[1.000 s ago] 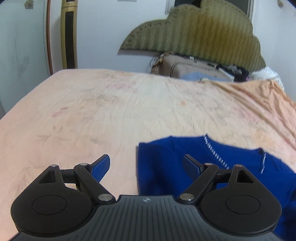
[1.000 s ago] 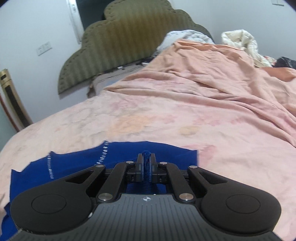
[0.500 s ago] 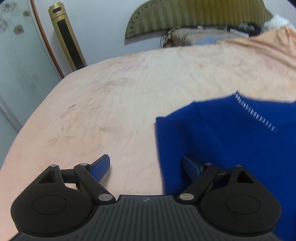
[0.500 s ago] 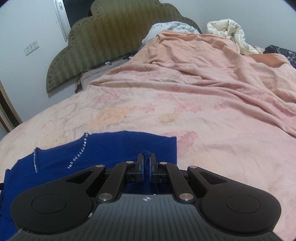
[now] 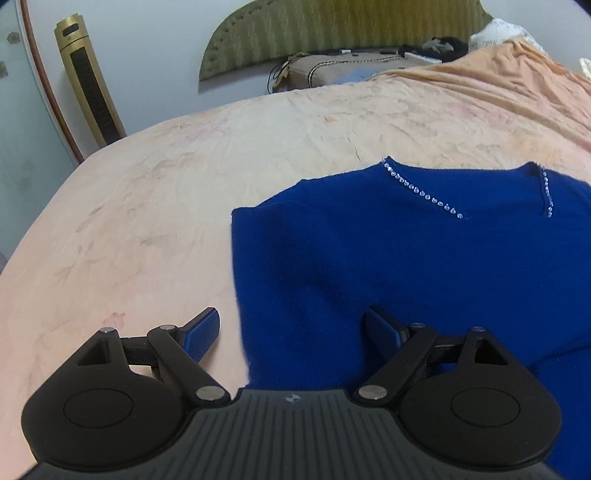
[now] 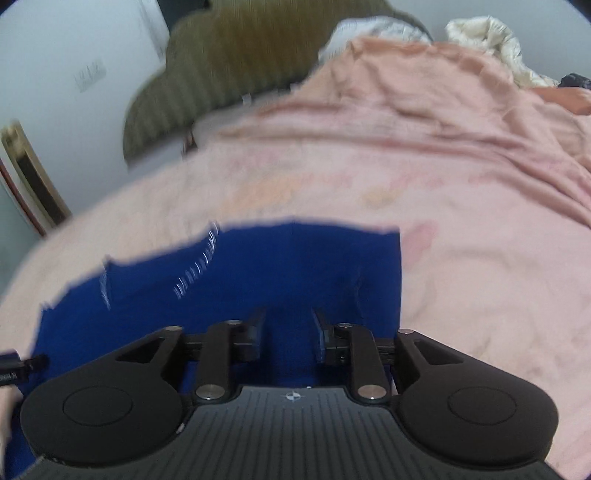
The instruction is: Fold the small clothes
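A small royal-blue top [image 5: 388, 258] with a line of rhinestones along its neckline lies flat on the peach bedsheet [image 5: 166, 206]. My left gripper [image 5: 291, 328] is open and straddles the garment's left edge: one fingertip over the sheet, the other over the blue cloth. In the blurred right wrist view the same blue top [image 6: 258, 273] spreads below my right gripper [image 6: 288, 328]. Its jaws are opening, and blue fabric shows in the gap without being pinched.
A green scalloped headboard [image 5: 332, 29] stands against the far wall, with a beige cushion [image 5: 351, 70] below it. A gold tower fan [image 5: 88, 81] stands at the left. Rumpled peach bedding [image 6: 461, 129] and a cream quilt [image 6: 487, 40] pile up at the right.
My right gripper was shut on a fold of the blue top and has now parted its jaws, letting it go. My left gripper dropped closer to the top's left edge and rolled.
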